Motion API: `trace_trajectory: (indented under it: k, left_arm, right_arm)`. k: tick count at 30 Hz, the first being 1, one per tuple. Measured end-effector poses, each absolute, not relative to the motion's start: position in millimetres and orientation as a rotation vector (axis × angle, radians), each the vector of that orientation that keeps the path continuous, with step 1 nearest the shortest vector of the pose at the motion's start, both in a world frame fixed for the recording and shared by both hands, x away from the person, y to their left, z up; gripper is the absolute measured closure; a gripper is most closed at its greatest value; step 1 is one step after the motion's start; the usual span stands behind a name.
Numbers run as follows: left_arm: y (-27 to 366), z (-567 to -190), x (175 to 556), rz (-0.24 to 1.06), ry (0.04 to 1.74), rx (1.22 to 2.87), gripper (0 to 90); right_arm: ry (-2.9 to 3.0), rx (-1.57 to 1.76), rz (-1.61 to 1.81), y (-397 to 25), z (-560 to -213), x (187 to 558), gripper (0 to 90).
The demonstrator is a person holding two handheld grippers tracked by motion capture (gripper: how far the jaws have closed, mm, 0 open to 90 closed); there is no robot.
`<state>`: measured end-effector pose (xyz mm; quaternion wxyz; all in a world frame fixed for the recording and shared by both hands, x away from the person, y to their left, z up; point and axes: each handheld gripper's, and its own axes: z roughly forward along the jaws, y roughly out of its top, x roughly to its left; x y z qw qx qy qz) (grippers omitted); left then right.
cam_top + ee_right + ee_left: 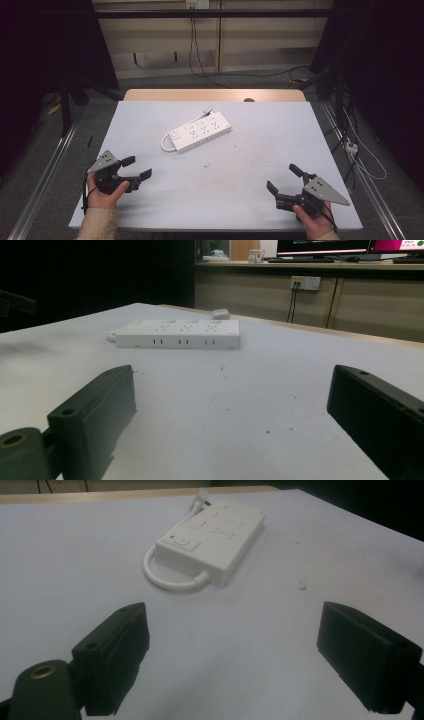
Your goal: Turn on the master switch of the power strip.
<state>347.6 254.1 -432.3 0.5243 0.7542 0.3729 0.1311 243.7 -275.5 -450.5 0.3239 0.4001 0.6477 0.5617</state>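
Observation:
A white power strip [198, 132] lies flat near the middle back of the pale table [235, 175], its short cord looped at its left end and a white plug [207, 111] beside its far edge. The strip [212, 540] lies ahead of my left gripper's jaws, and the strip [178, 334] lies side-on ahead of my right gripper's jaws. My left gripper [137, 167] is held low at the front left, open, nothing between its jaws. At the front right my right gripper [283, 178] is open too and holds nothing. Both are well short of the strip.
The table's wooden far edge [215, 95] shows behind the pale cover. Metal rails [42, 175] run along both sides on the floor. Cables [360, 160] lie on the floor at the right. Dark specks [250, 162] mark the table's middle.

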Motion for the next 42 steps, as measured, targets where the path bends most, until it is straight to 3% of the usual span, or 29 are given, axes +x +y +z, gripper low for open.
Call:
trace_trajectory:
  k: [42]
  left_arm:
    - [270.2,-439.1,339.5,0.341,0.928,1.809,7.6]
  right_arm:
    - [1.702,1.059,1.47,-276.9,-451.2,242.7,4.9]
